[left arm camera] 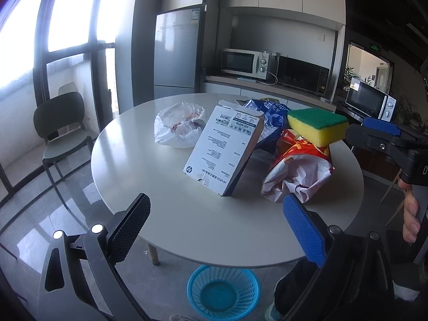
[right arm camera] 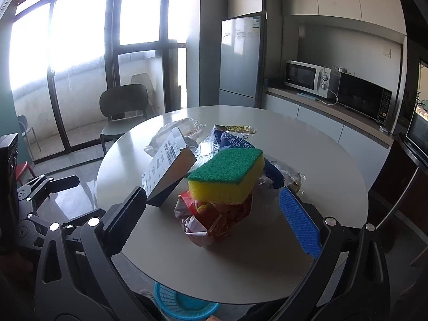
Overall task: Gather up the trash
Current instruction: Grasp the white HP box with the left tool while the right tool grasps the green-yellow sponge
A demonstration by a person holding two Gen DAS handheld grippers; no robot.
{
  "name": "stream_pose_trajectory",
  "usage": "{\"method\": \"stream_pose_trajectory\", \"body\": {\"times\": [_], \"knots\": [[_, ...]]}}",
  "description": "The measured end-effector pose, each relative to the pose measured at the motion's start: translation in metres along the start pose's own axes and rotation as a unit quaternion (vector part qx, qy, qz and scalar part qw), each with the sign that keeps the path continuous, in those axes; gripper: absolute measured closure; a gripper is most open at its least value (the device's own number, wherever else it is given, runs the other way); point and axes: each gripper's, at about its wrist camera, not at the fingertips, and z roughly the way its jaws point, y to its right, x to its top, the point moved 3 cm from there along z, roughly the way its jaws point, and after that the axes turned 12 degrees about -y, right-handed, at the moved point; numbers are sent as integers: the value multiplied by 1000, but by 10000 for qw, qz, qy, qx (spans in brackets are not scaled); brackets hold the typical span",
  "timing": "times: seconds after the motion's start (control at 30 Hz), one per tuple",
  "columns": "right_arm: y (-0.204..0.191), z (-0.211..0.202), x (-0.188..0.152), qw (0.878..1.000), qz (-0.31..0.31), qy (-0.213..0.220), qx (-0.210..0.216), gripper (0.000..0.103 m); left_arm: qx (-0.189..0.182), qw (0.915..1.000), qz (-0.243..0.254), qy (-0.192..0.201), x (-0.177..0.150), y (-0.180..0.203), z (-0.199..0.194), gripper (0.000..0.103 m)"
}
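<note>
Hovering wide apart and empty, the left gripper (left arm camera: 216,227) and right gripper (right arm camera: 222,216) are facing the trash pile (right arm camera: 214,187) heaped mid-surface, while the blue basket (left arm camera: 223,291) is waiting below, seemingly to catch it.

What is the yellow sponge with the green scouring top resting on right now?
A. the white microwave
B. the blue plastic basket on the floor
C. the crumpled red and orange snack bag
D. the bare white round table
C: the yellow sponge with the green scouring top sits on the crumpled red and orange snack bag, above the white round table, with both hand-held grippers open and clear of it.
</note>
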Motion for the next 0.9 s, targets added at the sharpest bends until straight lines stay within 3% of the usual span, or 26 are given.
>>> {"method": "stream_pose_trajectory", "body": {"times": [0.33,0.63,0.9], "knots": [[4,31,18,9996,0,-141,-248,9,-240,9971,702,-189,40,2,52,6],[15,36,24,9993,61,-193,-315,9,-741,9892,1178,-452,62,-1,90,6],[27,44,25,9990,110,-350,-261,27,-1226,9812,1326,-682,74,-4,115,6]]}}
